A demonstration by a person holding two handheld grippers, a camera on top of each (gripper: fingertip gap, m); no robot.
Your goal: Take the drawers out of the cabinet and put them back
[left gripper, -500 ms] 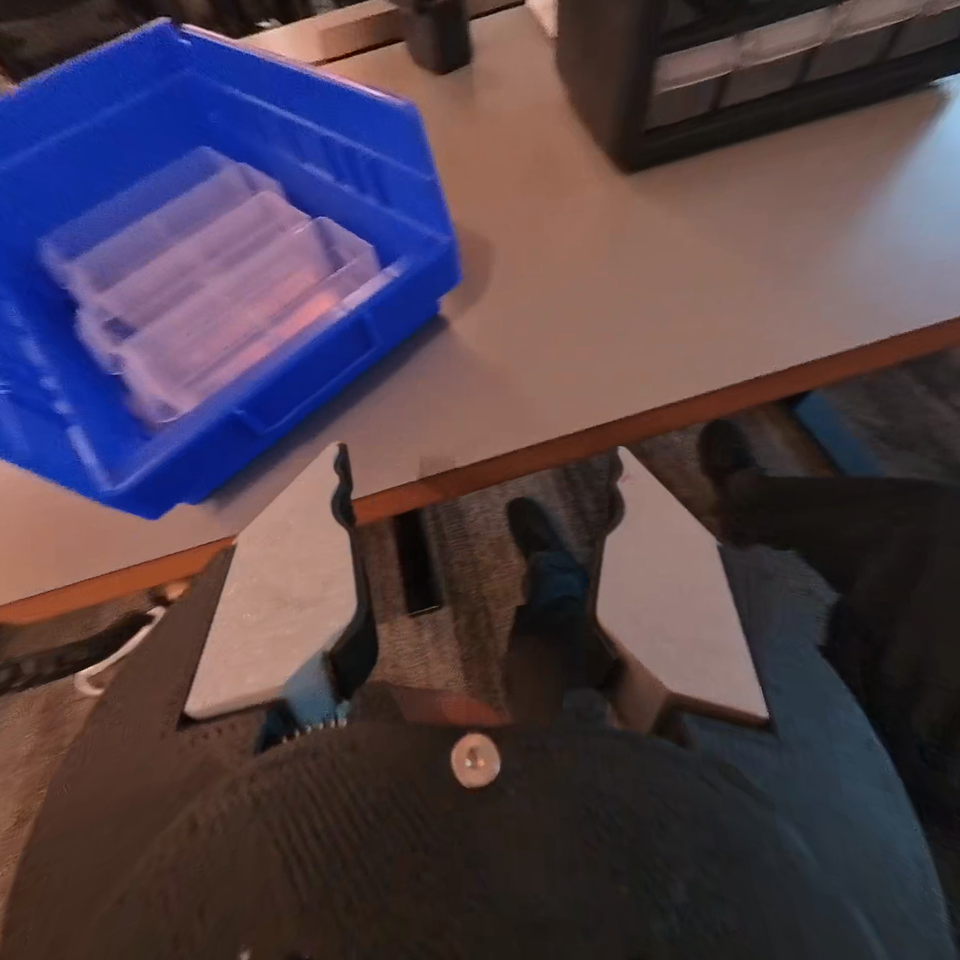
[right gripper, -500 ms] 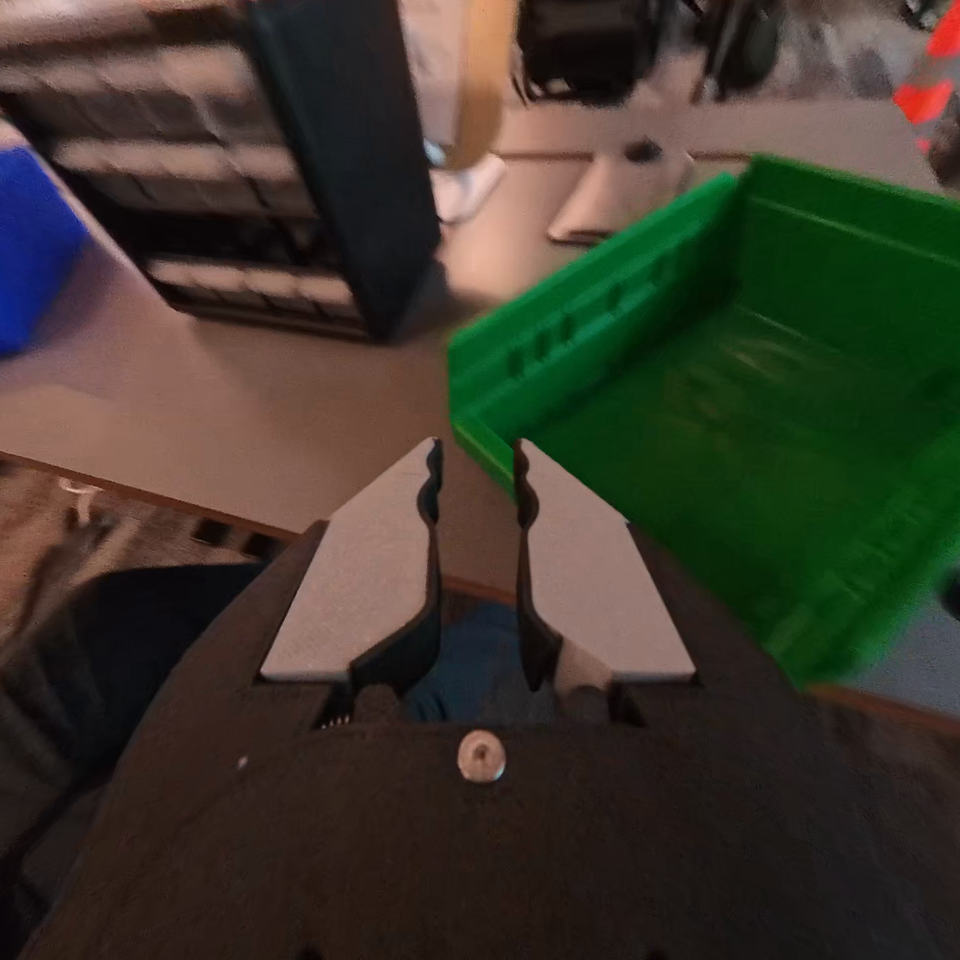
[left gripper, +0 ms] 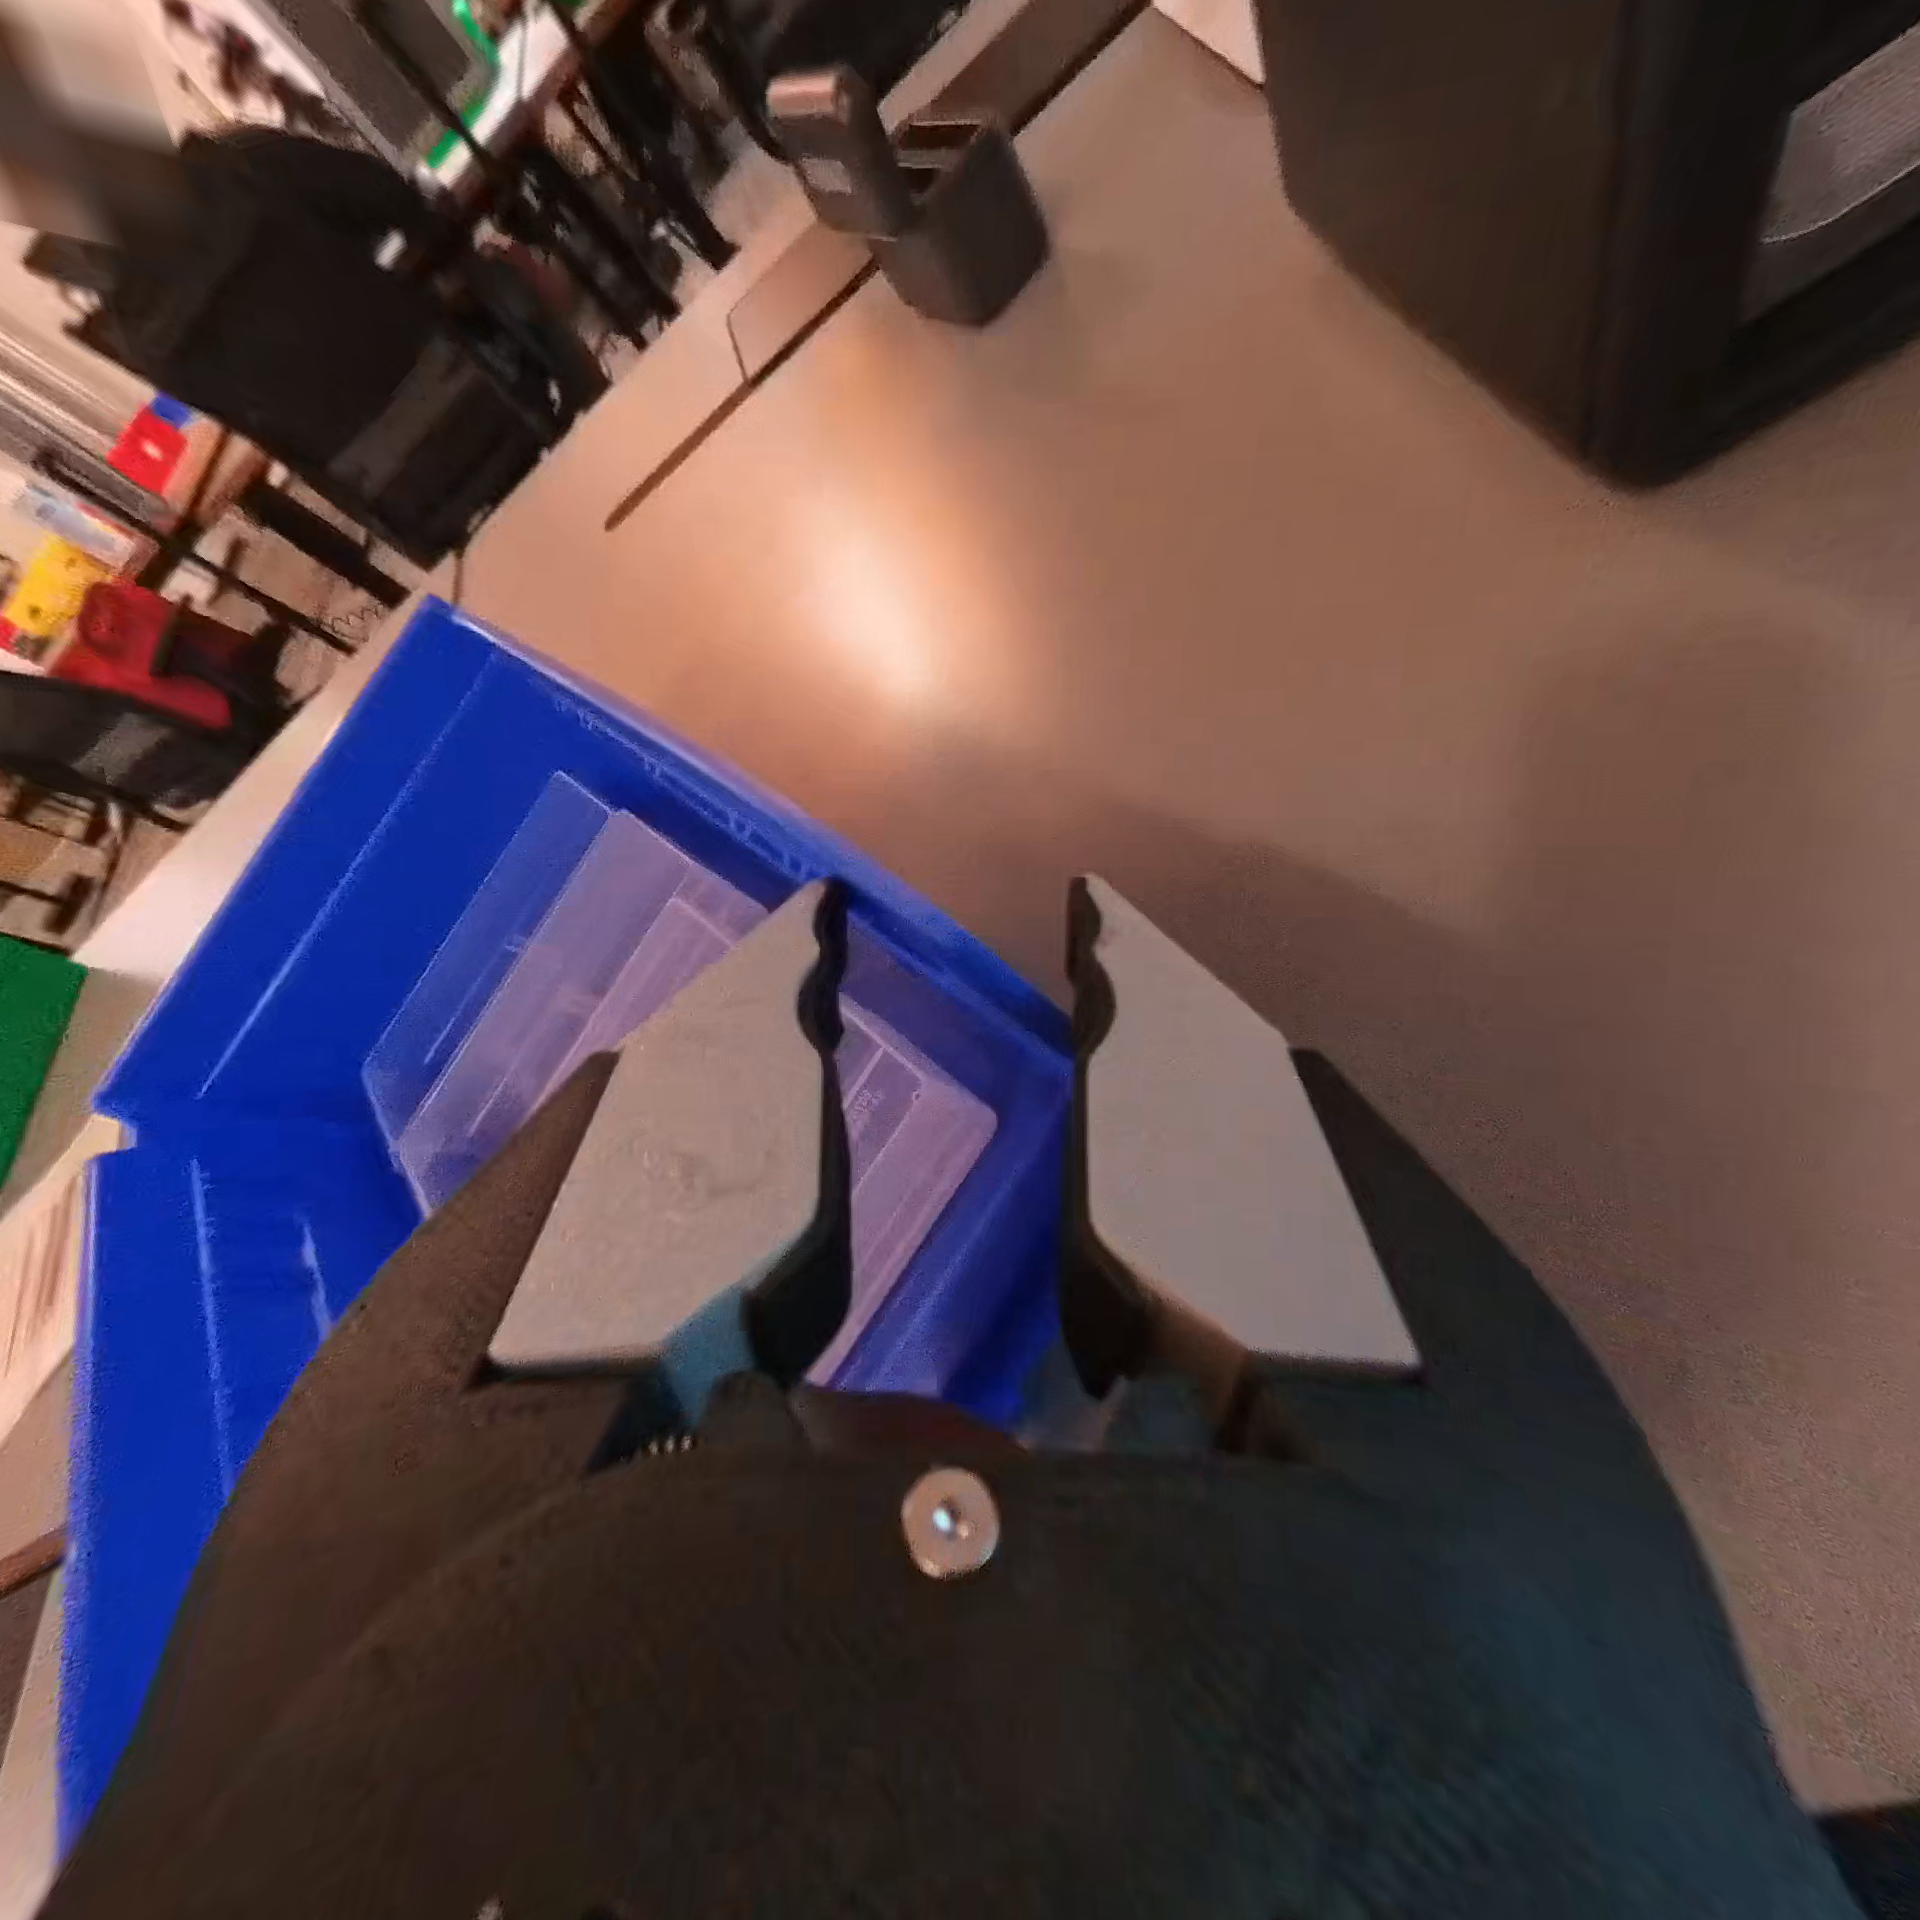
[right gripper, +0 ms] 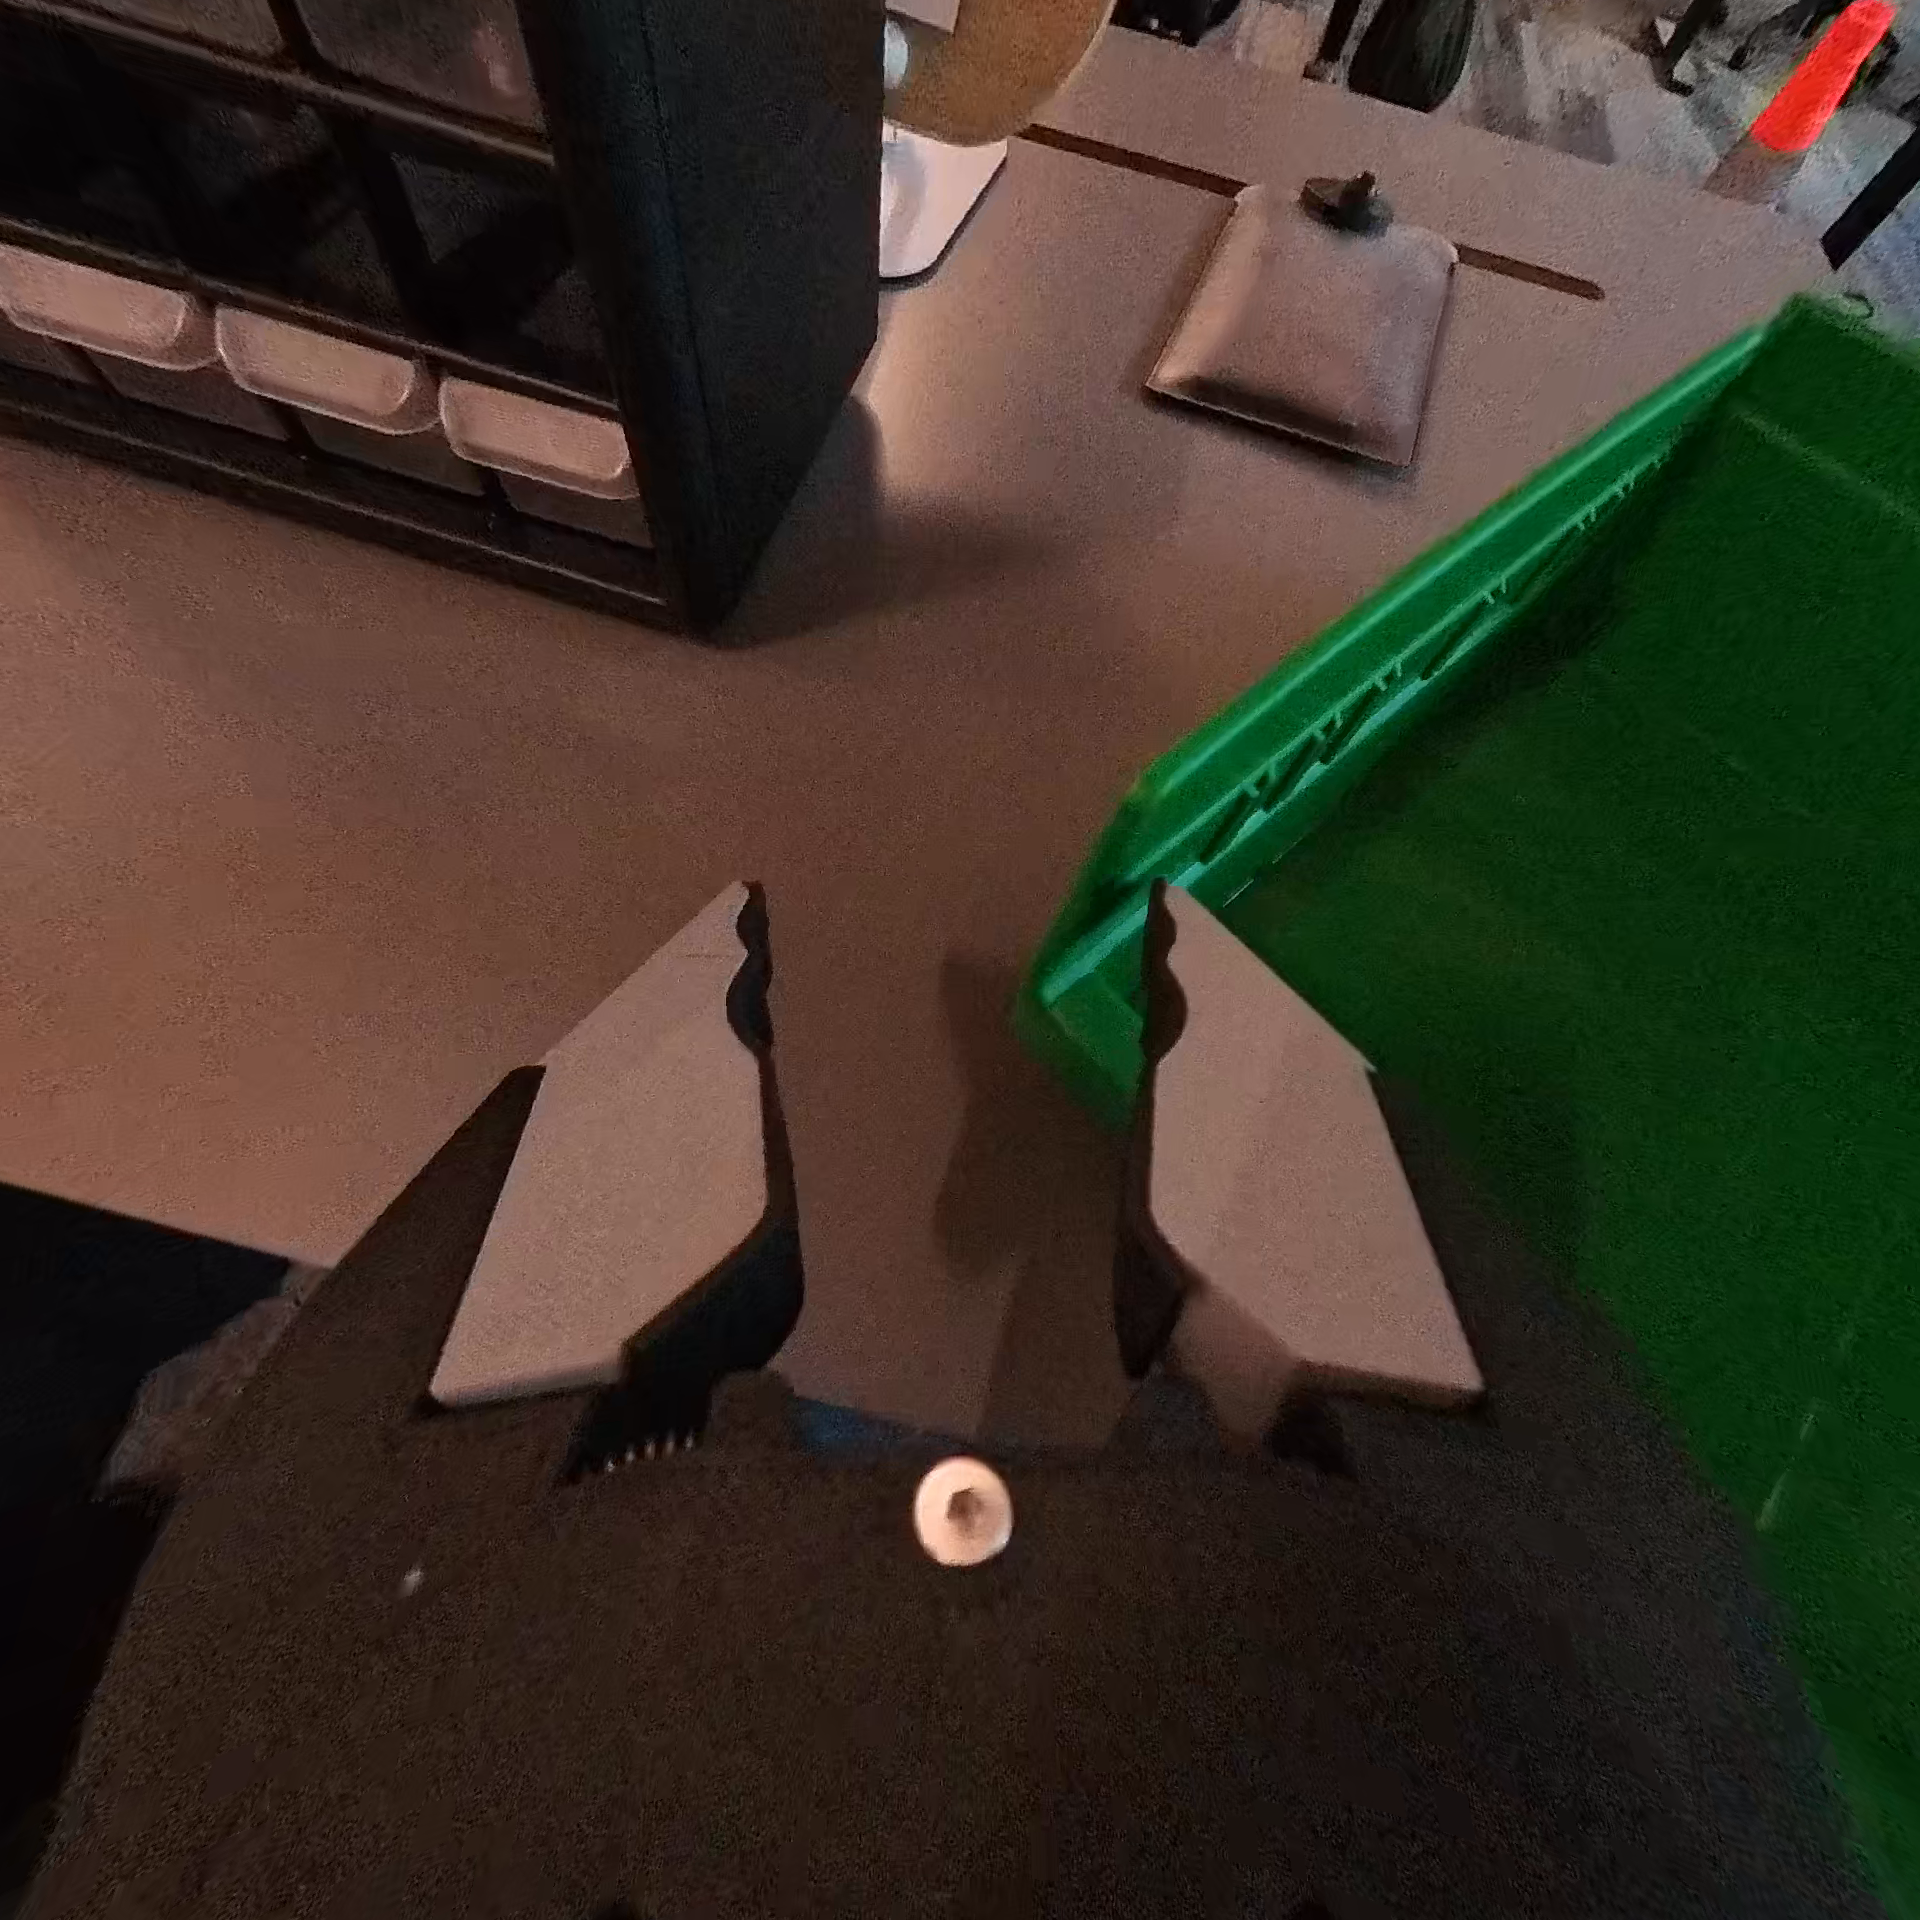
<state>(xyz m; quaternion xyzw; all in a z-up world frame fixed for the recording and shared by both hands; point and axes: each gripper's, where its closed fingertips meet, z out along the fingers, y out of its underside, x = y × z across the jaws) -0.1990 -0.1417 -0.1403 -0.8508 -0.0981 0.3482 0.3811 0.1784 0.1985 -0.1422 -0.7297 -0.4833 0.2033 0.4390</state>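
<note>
A black drawer cabinet (right gripper: 717, 312) stands at the back of the table; several clear drawers (right gripper: 322, 369) sit in its lower row and some slots above look dark. It also shows in the left wrist view (left gripper: 1558, 208) at top right. Clear drawers (left gripper: 582, 977) lie in a blue bin (left gripper: 312, 1039) at left. My left gripper (left gripper: 951, 914) is open and empty, over the bin's right corner. My right gripper (right gripper: 951, 914) is open and empty above the table, its right finger over the corner of a green bin (right gripper: 1558, 935).
The table (left gripper: 1351, 831) is grey-brown. A flat stand base (right gripper: 1309, 332) and a white base (right gripper: 935, 208) lie behind the green bin. A dark block (left gripper: 956, 229) stands near the cabinet. Shelves and clutter are at the far left.
Both grippers moved forward over the table. The left now hangs over the blue bin's corner. The right opened from nearly shut to wide open, close to the green bin's corner.
</note>
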